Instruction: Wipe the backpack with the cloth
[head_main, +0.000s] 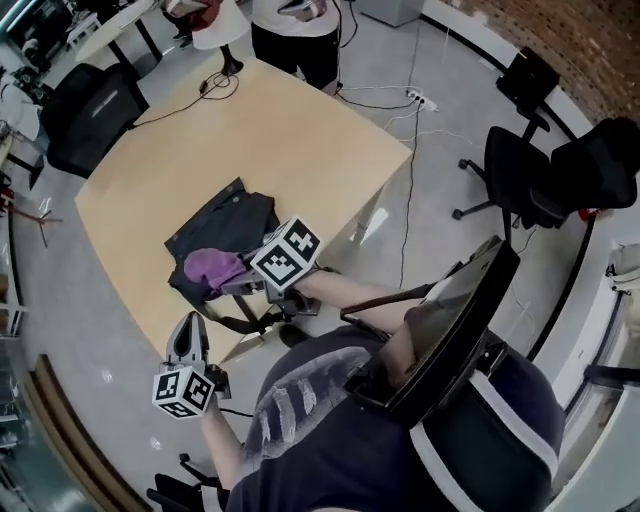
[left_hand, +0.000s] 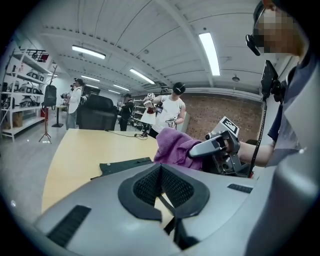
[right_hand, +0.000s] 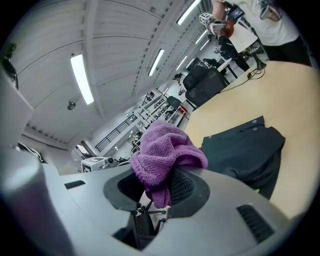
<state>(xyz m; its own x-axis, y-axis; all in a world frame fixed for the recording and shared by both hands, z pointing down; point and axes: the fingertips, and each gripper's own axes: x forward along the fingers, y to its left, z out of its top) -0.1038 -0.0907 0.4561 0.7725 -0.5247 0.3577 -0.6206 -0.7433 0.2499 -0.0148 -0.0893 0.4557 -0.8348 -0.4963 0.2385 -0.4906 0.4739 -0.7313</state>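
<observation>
A black backpack (head_main: 228, 228) lies flat on the light wooden table (head_main: 300, 130), near its front edge. My right gripper (head_main: 243, 283) is shut on a crumpled purple cloth (head_main: 212, 267), which it holds over the backpack's near end. In the right gripper view the cloth (right_hand: 165, 150) bulges out between the pads, with the backpack (right_hand: 245, 147) beyond it. My left gripper (head_main: 188, 335) hangs off the table's front edge, apart from the backpack, its jaws together with nothing between them. From the left gripper view (left_hand: 161, 172) I see the cloth (left_hand: 172, 147) and the backpack (left_hand: 125, 165) ahead.
A cable (head_main: 215, 85) lies on the table's far corner, where a person (head_main: 295, 35) stands. Black office chairs (head_main: 520, 170) stand on the floor to the right, and a black chair (head_main: 90, 110) stands at the far left. A power strip (head_main: 420, 98) lies on the floor.
</observation>
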